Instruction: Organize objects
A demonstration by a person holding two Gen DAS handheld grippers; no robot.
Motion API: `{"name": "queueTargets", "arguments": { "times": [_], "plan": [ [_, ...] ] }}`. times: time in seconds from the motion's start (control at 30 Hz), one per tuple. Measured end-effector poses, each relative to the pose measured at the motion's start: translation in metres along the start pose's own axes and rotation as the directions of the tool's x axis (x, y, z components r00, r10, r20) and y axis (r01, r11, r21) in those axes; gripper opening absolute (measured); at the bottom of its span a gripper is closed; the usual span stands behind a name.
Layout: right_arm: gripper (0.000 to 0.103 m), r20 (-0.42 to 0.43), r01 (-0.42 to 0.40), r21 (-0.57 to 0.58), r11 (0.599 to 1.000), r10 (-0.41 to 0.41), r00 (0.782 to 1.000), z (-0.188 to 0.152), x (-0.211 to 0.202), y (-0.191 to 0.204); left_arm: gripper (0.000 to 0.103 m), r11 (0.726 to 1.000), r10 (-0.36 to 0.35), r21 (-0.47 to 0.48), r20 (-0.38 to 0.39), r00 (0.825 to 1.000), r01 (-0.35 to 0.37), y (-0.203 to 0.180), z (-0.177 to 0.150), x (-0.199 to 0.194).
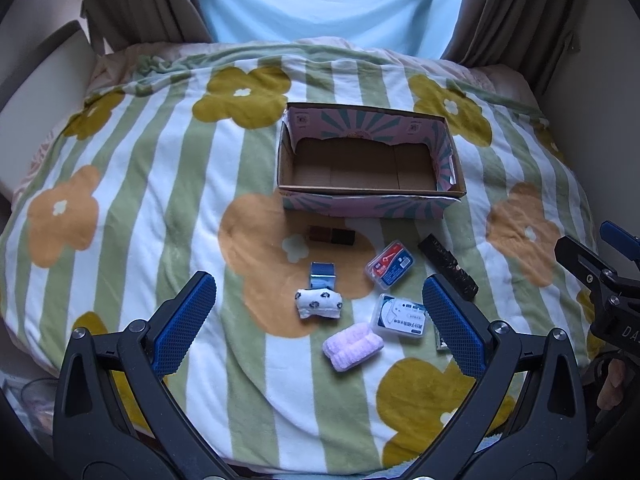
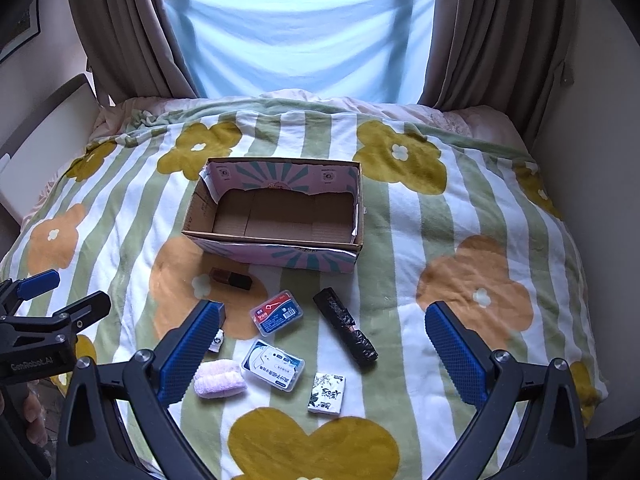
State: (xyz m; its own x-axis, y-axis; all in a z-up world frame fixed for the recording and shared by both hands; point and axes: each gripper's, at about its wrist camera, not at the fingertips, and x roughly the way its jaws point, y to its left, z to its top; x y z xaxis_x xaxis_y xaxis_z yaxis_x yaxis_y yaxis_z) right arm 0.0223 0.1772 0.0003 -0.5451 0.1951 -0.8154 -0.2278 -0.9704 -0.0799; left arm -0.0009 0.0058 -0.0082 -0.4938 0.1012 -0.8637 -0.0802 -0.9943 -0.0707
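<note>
An open cardboard box [image 1: 454,190] [image 2: 280,246] sits empty on the floral blanket. In front of it lie a dark lipstick-like block [image 1: 332,236] [image 2: 232,279], a red-blue plastic case [image 1: 390,266] [image 2: 276,311], a white-blue plastic case [image 1: 400,317] [image 2: 273,364], a black roll [image 1: 448,266] [image 2: 346,330], a pink towel roll [image 1: 352,346] [image 2: 219,378], a spotted white cloth roll [image 1: 319,302], a metal clip [image 1: 322,274] and a small floral packet [image 2: 327,394]. My left gripper [image 1: 318,320] is open above the small items. My right gripper [image 2: 322,344] is open above them too.
The blanket [image 1: 140,200] [image 2: 480,220] covers a bed with curtains [image 2: 120,28] and a blue sheet [image 2: 296,36] behind. A chair-like edge [image 1: 36,92] stands at the left. The right gripper's body shows at the left view's right edge [image 1: 600,280].
</note>
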Motion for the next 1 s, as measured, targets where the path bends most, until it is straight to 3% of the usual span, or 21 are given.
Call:
{"name": "queueTargets", "arguments": {
  "times": [0.27,0.53,0.7,1.0],
  "plan": [
    [0.100,-0.101,-0.035,-0.079,0.996,0.027,0.995,-0.011,0.042,-0.020,0.101,0.999,-0.006,-0.047,-0.090,0.996,0.002,0.001,-0.021,0.036],
    [0.100,-0.222,-0.098,-0.167,0.981,0.059,0.973,-0.024,0.119,-0.037,0.100,0.996,0.019,-0.085,-0.188,0.982,-0.036,0.000,-0.044,0.098],
    [0.091,-0.290,-0.137,-0.204,0.969,0.073,0.954,-0.032,0.177,-0.046,0.100,0.988,0.038,-0.136,-0.230,0.972,-0.071,0.006,-0.055,0.145],
    [0.075,-0.366,-0.188,-0.236,0.953,0.093,0.926,-0.049,0.253,-0.053,0.095,0.985,0.068,-0.136,-0.285,0.956,-0.110,0.009,-0.069,0.220]
  ]
}}
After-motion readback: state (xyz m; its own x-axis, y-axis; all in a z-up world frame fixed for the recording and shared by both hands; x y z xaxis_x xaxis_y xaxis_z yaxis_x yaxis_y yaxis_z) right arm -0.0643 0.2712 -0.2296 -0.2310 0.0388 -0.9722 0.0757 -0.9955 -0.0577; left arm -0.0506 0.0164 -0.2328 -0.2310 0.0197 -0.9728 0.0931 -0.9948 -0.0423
